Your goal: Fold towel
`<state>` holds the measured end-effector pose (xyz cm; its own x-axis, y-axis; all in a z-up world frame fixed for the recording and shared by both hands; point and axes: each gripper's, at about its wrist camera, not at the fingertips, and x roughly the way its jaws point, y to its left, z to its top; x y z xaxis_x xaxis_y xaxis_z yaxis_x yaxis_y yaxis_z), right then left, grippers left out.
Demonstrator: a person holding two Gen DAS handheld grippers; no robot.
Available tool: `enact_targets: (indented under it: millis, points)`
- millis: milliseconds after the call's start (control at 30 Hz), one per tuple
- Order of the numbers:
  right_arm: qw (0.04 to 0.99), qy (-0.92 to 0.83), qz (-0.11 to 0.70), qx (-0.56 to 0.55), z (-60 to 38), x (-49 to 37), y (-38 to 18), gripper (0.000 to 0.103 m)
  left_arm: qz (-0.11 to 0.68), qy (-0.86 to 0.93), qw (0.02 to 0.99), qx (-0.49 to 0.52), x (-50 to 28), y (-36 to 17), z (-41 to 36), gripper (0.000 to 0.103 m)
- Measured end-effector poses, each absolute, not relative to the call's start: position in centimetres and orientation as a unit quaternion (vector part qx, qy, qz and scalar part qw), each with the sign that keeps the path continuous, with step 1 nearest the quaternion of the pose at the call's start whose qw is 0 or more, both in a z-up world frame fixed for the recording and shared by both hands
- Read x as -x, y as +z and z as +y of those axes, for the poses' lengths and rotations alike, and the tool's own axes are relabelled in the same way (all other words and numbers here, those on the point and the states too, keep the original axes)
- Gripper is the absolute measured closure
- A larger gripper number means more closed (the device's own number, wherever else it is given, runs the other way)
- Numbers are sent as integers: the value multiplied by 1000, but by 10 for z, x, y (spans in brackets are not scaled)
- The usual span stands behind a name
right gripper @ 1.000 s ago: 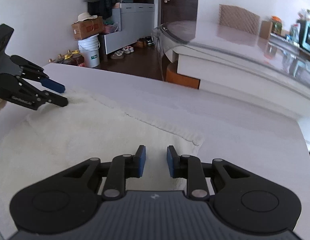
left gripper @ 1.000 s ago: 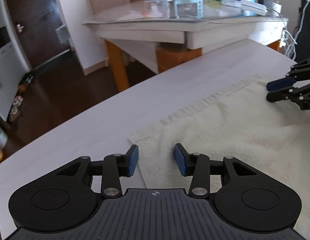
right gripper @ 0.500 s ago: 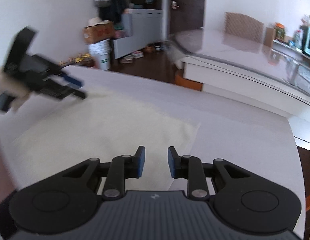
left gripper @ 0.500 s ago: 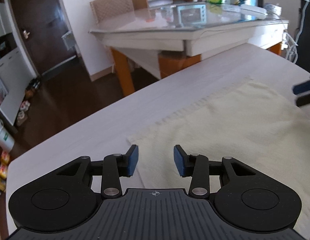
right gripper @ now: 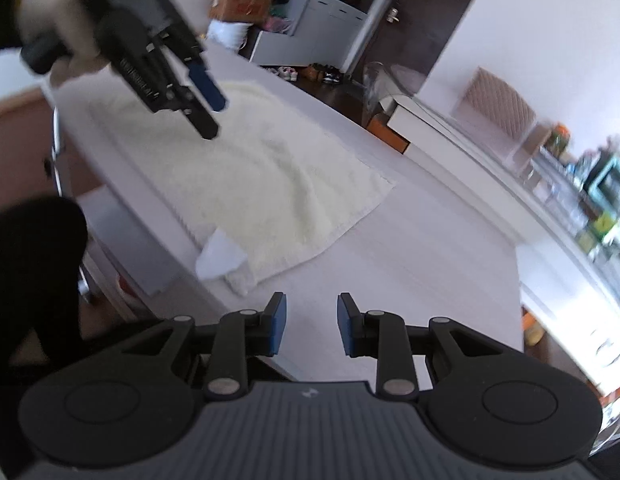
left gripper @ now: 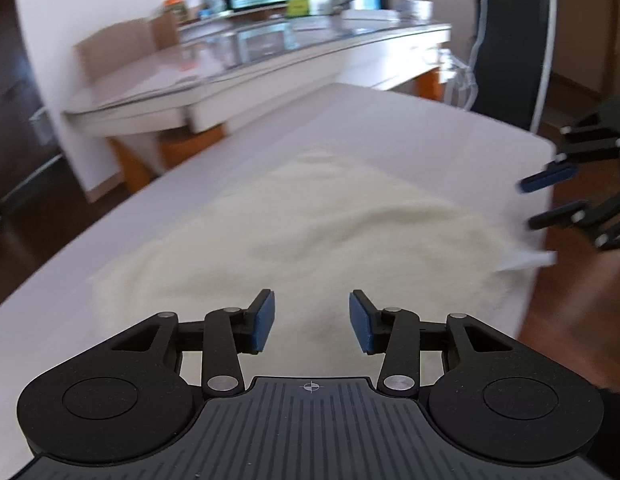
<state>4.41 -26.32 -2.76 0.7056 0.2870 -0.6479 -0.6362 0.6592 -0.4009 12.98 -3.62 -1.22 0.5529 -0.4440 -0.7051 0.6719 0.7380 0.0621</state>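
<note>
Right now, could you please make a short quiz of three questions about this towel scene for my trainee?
1. True or false: the right gripper grips the cream towel.
2. The white label sits at which part of the towel: A) a corner, B) the middle?
3. What does the towel lie on?

Key: 1 false, both the right gripper and the left gripper are open and empty; 2 A; 3 the white table.

Glass-topped table (left gripper: 245, 76), dark wood floor (left gripper: 33, 224), white walls.
</note>
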Motion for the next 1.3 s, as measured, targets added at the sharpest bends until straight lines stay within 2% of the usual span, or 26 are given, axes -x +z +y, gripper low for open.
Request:
enact_targets:
  millis: [100,300,433,767,933,1133,1300]
  points:
    - [863,284,266,322,-259,-39,-31,68,350,-363,851,-146,-129,-14,-57,57]
    - [860,309,244,325,-251,-35,-35,67,362,-418,820,-145,-133,-27,-90,56]
    - [859,316,224,333,-247,-34,-39,66,372,-412,820,-139,-141,-34,-86,58]
    - [832,305,170,431,-240,-26,-50,65,387,-411,819,-104,-155,-37,-73,81]
    - [831,258,158,467,-242,-34,-62,65,384,-412,819,-106,-155,-35,-75,81]
    - [798,299,124,508,-235,-31,-65,64,383,-412,820,-101,-155,-35,-73,82]
    - [796,335,118,490,-230,-28,-62,63,381,-413,821,-101,-154,-35,-72,82]
